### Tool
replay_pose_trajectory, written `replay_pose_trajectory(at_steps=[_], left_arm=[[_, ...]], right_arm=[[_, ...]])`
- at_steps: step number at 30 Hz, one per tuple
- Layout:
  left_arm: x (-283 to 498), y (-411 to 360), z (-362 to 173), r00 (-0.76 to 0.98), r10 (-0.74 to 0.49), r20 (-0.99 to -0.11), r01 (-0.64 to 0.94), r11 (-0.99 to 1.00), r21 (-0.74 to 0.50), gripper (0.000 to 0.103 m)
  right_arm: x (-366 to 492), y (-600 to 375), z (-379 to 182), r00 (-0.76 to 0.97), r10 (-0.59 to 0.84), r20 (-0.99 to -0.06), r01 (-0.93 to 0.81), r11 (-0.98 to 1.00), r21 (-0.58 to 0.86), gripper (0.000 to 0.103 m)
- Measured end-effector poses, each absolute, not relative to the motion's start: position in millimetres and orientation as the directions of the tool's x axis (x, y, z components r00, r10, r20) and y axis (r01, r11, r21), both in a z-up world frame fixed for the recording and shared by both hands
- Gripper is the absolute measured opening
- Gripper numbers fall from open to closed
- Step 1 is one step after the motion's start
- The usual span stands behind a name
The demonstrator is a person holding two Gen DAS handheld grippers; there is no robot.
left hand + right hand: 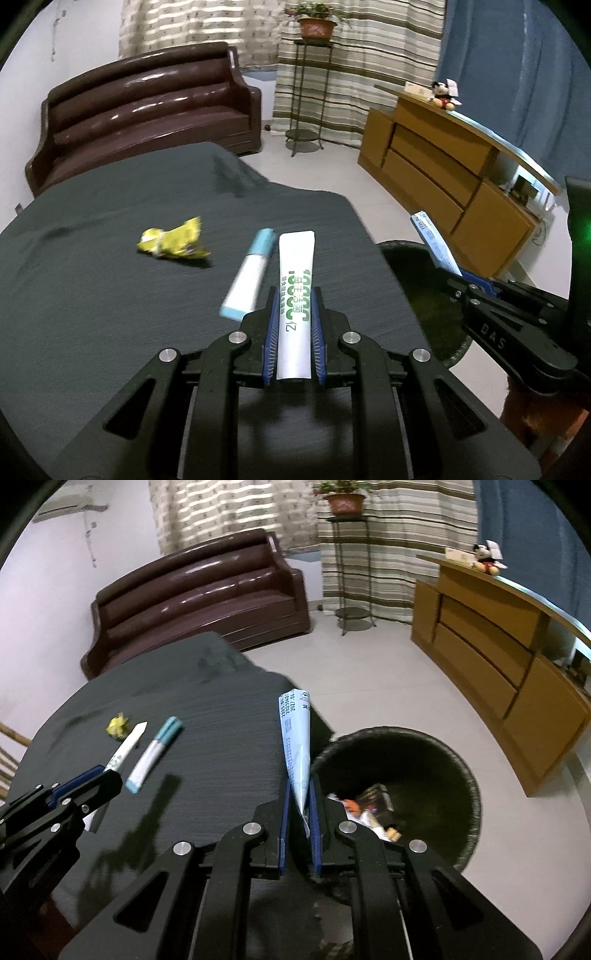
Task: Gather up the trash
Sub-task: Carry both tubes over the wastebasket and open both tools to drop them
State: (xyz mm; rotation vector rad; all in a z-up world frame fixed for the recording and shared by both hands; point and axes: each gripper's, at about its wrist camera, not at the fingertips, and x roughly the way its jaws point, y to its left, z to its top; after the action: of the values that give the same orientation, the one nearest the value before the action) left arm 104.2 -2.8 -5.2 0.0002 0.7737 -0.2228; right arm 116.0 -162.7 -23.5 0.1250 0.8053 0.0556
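Observation:
My left gripper (294,295) is shut on a white tube with green print (296,273) and holds it above the dark-clothed table (110,314). My right gripper (300,790) is shut on a pale blue printed tube (297,738) near the table's right edge, beside a round black trash bin (461,775) that holds several scraps. A light blue and white tube (247,273) lies on the table just left of my left gripper. A crumpled yellow wrapper (173,242) lies farther left. The right gripper with its blue tube (436,243) shows at the right of the left wrist view.
A brown leather sofa (147,110) stands behind the table. A wooden cabinet (443,166) with a plush toy (445,96) runs along the right. A metal plant stand (306,92) with a potted plant is at the back. The floor is pale tile.

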Motion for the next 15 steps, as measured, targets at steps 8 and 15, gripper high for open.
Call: replay_pose_trajectory(at_steps=[8, 15], left_arm=[[116, -54, -8, 0.682, -0.248, -0.688, 0.283, 0.957, -0.064, 0.016], [127, -94, -21, 0.663, -0.266, -0.7, 0.339, 0.94, -0.037, 0.016]], right_arm=[[115, -202, -28, 0.701, 0.009, -0.713, 0.094, 0.99, 0.105, 0.01], [117, -221, -35, 0.697, -0.03, -0.716, 0.139, 0.986, 0.095, 0.01]])
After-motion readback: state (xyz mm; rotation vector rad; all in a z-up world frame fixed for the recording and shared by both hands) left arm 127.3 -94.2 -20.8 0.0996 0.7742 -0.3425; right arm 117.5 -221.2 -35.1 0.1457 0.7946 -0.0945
